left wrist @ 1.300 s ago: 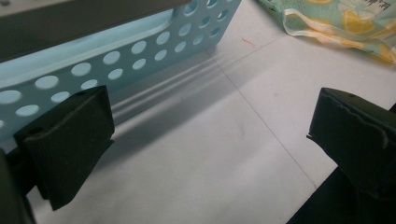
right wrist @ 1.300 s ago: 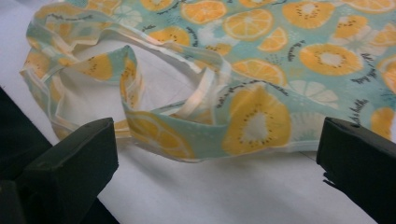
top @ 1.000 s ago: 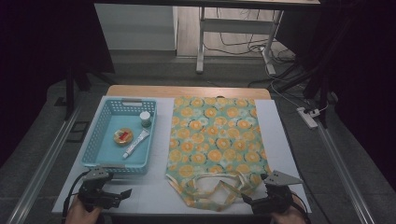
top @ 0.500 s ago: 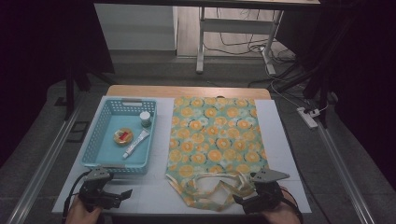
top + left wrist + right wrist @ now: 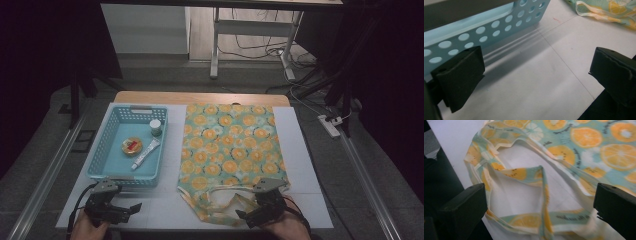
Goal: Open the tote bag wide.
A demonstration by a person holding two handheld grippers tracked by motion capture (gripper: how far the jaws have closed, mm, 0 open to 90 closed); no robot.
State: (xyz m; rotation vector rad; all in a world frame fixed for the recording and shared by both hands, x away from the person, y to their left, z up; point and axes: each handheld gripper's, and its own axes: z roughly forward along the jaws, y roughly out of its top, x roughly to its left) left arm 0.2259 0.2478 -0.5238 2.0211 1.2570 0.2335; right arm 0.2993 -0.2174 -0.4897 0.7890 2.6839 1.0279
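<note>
High view: bag (image 5: pixel 231 145) flat on table (image 5: pixel 305 165), handles near right gripper (image 5: pixel 250 216); left gripper (image 5: pixel 127 207) before basket (image 5: pixel 107 167).
Left gripper view: jaws apart over bare table, basket wall beside.
Right gripper view: jaws apart, straddling handles (image 5: pixel 541 192).
</note>
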